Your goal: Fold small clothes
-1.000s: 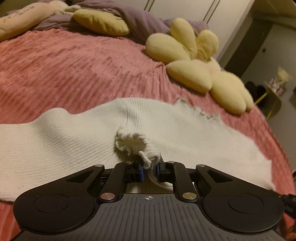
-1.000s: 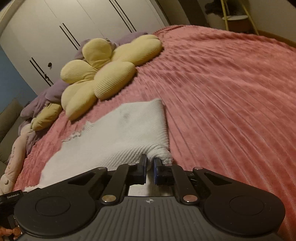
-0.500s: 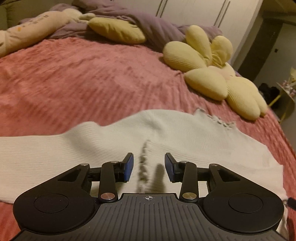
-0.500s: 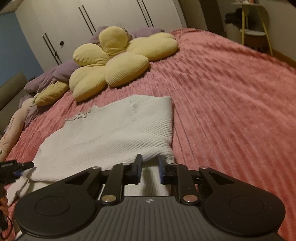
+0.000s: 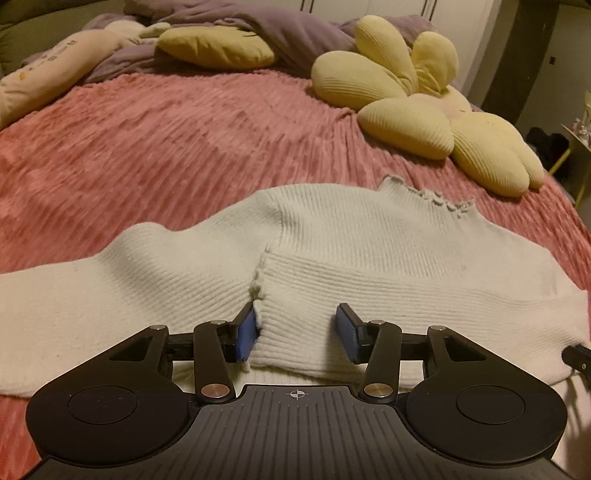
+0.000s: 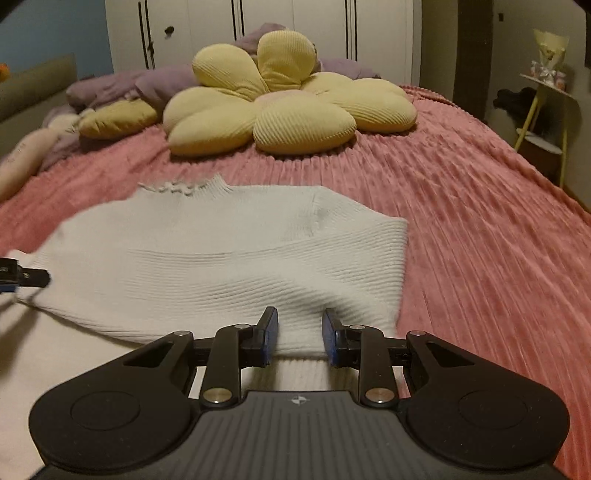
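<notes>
A cream ribbed knit sweater lies flat on the pink bedspread, its frilled collar pointing away from me. One sleeve is folded across the body, its cuff at the middle. My left gripper hovers over that cuff with its jaws opening; the sleeve lies between the blue pads, loose. In the right wrist view the sweater shows its folded right edge, and my right gripper stands open just above the fold, gripping nothing. The left gripper's tip shows at the left edge.
A yellow flower-shaped cushion lies beyond the collar. Purple bedding and a long pale plush are at the head of the bed. A yellow side table stands off the right edge. Bare pink bedspread spreads right of the sweater.
Both grippers let go: the left released the bunched cuff, now lying flat on the body, and widened; the right released the folded edge. Both views have swung to face the cushion more squarely.
</notes>
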`<state>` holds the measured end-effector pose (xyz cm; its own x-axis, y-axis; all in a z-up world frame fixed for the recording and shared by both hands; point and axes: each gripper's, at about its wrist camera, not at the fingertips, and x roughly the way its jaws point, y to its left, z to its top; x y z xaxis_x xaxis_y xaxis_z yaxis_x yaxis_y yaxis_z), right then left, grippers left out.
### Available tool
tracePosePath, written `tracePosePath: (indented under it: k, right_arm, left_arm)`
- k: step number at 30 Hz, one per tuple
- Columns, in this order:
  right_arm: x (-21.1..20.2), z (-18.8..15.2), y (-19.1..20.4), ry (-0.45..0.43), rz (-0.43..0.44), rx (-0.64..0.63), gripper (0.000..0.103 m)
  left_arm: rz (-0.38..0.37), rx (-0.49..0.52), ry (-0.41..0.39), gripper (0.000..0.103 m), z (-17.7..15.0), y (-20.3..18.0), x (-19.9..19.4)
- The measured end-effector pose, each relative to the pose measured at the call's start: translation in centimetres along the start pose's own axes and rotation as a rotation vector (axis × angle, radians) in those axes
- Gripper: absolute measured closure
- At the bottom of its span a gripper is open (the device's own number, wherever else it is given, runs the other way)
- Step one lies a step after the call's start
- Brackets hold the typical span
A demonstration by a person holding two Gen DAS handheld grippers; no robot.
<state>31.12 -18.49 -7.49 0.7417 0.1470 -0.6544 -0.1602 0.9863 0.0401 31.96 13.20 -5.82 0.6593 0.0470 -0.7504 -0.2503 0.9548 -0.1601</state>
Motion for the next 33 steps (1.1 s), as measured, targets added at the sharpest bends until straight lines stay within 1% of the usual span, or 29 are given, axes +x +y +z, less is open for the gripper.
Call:
tracePosePath:
  k: [2, 7, 10, 11, 12, 13, 14, 16, 18, 20, 21, 23, 25, 26, 27, 28, 29, 33]
  right_arm:
    - [0.7, 0.2, 0.1, 0.000, -0.012, -0.014, 0.080]
    - [2.0, 0.1, 1.1, -0.009, -0.054, -0.113, 0.081]
    - [2.2, 0.1, 1.5, -0.008, -0.071, -0.147, 0.080]
    - [2.1, 0.1, 1.6, -0.003, -0.072, -0.154, 0.080]
    - [1.8, 0.2, 1.7, 0.001, -0.072, -0.159, 0.079]
    - [1.3, 0.2, 1.7, 0.004, -0.069, -0.155, 0.077]
    - [0.7, 0.2, 1.7, 0.004, -0.061, -0.145, 0.077]
    - [-0.9, -0.4, 1.4, -0.010, -0.039, -0.118, 0.076]
    - [-2.6, -1.4, 1.0, -0.033, -0.024, -0.094, 0.074]
    - [-4.2, -2.4, 0.8, -0.037, -0.002, -0.064, 0.070]
    - [-5.0, -3.0, 0.8, -0.034, 0.009, -0.046, 0.067]
    - [-6.4, -4.2, 1.0, -0.031, 0.030, -0.021, 0.066]
    - [-7.5, -5.1, 1.5, -0.032, 0.046, -0.004, 0.062]
    - [-7.8, -5.4, 1.7, -0.029, 0.056, 0.005, 0.062]
    - [-8.1, -5.7, 1.9, -0.021, 0.068, 0.015, 0.062]
    - [-8.3, -5.9, 2.1, -0.014, 0.075, 0.020, 0.062]
    - [-8.4, -6.0, 2.4, -0.007, 0.076, 0.021, 0.062]
    - [-8.4, -6.2, 3.2, 0.014, 0.054, 0.009, 0.062]
  left_arm:
    - [0.007, 0.008, -0.003, 0.052, 0.1, -0.1, 0.3]
    - [0.026, 0.033, -0.011, 0.048, 0.1, -0.3, 1.3]
    - [0.026, 0.033, -0.011, 0.046, 0.2, -0.4, 0.8]
    - [0.014, 0.022, -0.010, 0.042, 0.2, -0.3, 0.2]
    - [-0.001, 0.006, -0.010, 0.034, 0.1, 0.0, -0.4]
    - [-0.008, -0.013, -0.017, 0.029, -0.1, 0.4, -1.1]
    - [-0.011, -0.044, -0.031, 0.022, -0.4, 1.2, -2.1]
    - [-0.024, -0.096, -0.055, 0.020, -1.1, 3.0, -3.8]
    - [-0.010, -0.169, -0.073, 0.010, -2.1, 5.8, -5.6]
    - [0.046, -0.247, -0.096, 0.009, -3.3, 9.5, -7.2]
    - [0.090, -0.290, -0.102, 0.009, -3.9, 11.7, -8.0]
    - [0.165, -0.389, -0.113, 0.009, -4.9, 15.9, -9.4]
    - [0.231, -0.539, -0.126, 0.009, -6.3, 21.0, -10.9]
    - [0.251, -0.607, -0.139, 0.009, -6.9, 23.0, -11.5]
    - [0.248, -0.671, -0.163, 0.013, -7.5, 25.1, -12.1]
    - [0.232, -0.712, -0.182, 0.018, -7.8, 26.5, -12.5]
    - [0.223, -0.759, -0.194, 0.026, -8.2, 28.0, -12.9]
    - [0.167, -0.902, -0.261, 0.031, -9.0, 31.2, -13.2]
